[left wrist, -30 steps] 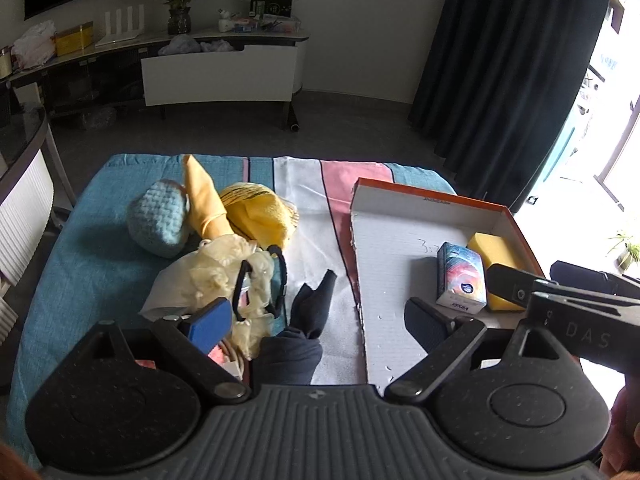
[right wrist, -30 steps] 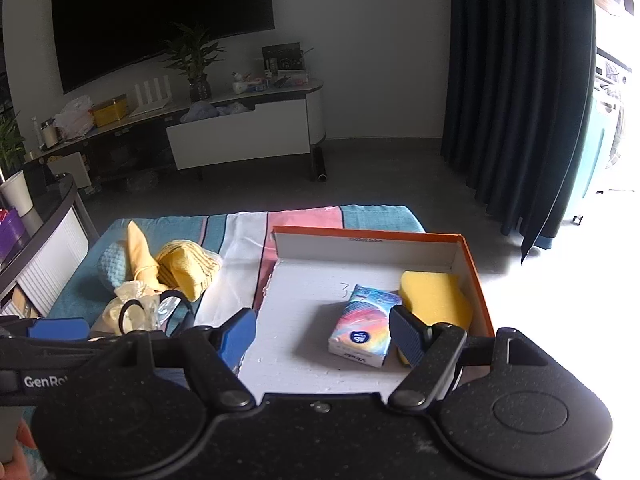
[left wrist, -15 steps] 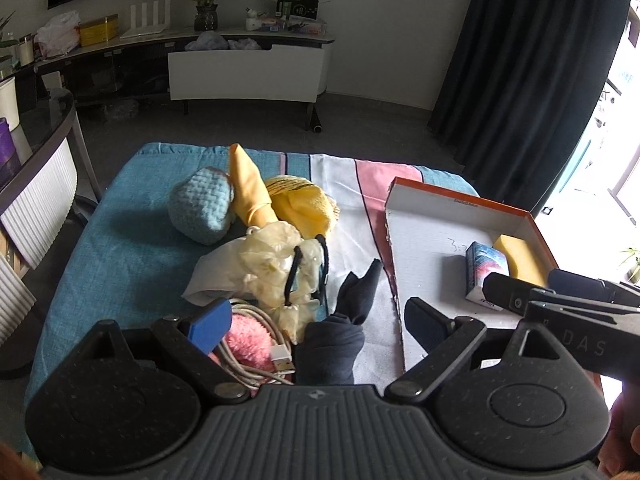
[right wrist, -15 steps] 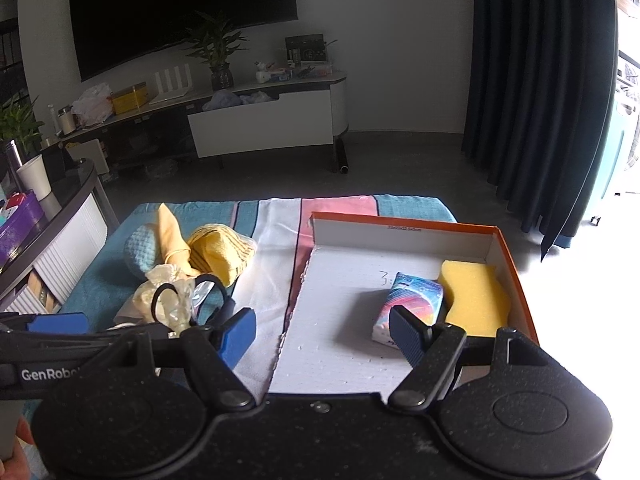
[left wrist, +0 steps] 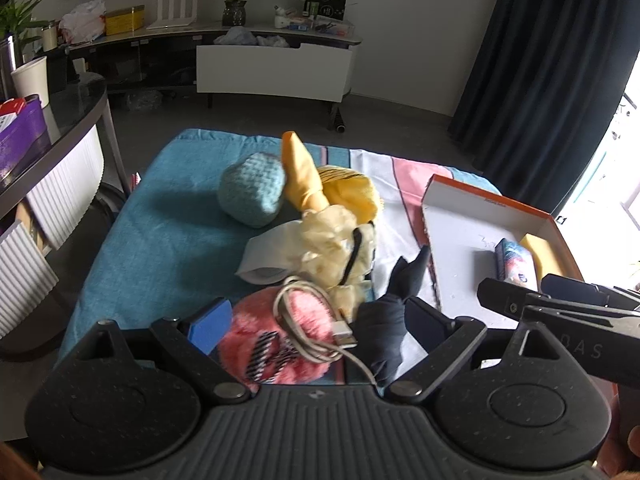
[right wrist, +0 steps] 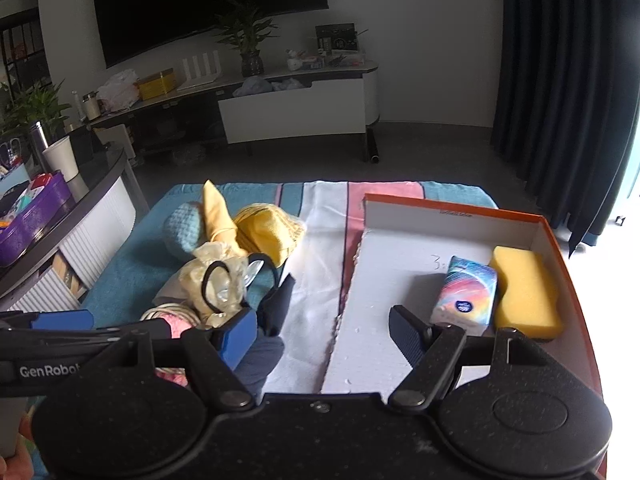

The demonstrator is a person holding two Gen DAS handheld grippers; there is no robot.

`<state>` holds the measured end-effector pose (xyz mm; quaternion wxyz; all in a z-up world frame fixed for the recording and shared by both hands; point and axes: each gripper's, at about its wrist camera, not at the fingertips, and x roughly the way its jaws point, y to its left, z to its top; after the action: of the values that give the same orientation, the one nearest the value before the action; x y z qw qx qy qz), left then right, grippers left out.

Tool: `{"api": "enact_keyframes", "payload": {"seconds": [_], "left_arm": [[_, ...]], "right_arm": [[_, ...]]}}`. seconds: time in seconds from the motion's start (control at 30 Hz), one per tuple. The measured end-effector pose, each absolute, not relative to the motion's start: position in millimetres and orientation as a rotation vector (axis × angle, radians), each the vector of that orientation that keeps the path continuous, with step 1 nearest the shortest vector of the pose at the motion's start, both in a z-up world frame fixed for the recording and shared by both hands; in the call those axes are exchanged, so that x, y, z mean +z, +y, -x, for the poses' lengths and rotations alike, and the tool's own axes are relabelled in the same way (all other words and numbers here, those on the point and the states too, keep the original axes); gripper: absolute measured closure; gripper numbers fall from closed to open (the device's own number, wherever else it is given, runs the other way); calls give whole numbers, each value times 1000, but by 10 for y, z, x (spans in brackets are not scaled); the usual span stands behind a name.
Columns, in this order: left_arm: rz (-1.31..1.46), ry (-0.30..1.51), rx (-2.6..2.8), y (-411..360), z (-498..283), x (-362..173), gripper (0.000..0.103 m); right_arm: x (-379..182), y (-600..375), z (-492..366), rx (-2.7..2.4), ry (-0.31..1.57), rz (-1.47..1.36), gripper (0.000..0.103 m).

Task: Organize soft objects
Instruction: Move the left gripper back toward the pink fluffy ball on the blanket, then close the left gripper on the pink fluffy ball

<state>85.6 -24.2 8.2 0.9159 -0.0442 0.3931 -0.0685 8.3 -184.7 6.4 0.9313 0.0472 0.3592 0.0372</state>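
A pile of soft things lies on the striped cloth: a pink fluffy pad [left wrist: 280,344] with a white cable [left wrist: 308,320] coiled on it, a dark navy sock [left wrist: 384,320], pale yellow mesh [left wrist: 332,240], a yellow cloth [left wrist: 348,196] and a teal knitted ball [left wrist: 252,188]. My left gripper [left wrist: 316,320] hangs open just above the pink pad and the sock. My right gripper [right wrist: 324,328] is open over the cloth at the box's left edge. The orange box [right wrist: 560,248] holds a tissue pack [right wrist: 466,292] and a yellow sponge [right wrist: 524,288].
A curved glass side table [left wrist: 60,128] with a purple box and a paper cup stands at the left. A low TV cabinet [left wrist: 276,68] lines the far wall, and dark curtains [left wrist: 552,60] hang at the right. Black scissors handles [right wrist: 218,288] lie in the pile.
Both grippers have pulled back and risen, so more of the table shows. The pink pad and cable have come into the left wrist view. Nothing was grasped.
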Motion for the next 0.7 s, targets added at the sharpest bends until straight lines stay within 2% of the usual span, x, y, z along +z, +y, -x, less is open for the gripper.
{"api": "enact_keyframes", "payload": {"seconds": [0.7], "left_arm": [[96,817,-128,91,-849,-171,5]], "right_arm": [[-91,-1768,-35,117,766,-99,16]]}}
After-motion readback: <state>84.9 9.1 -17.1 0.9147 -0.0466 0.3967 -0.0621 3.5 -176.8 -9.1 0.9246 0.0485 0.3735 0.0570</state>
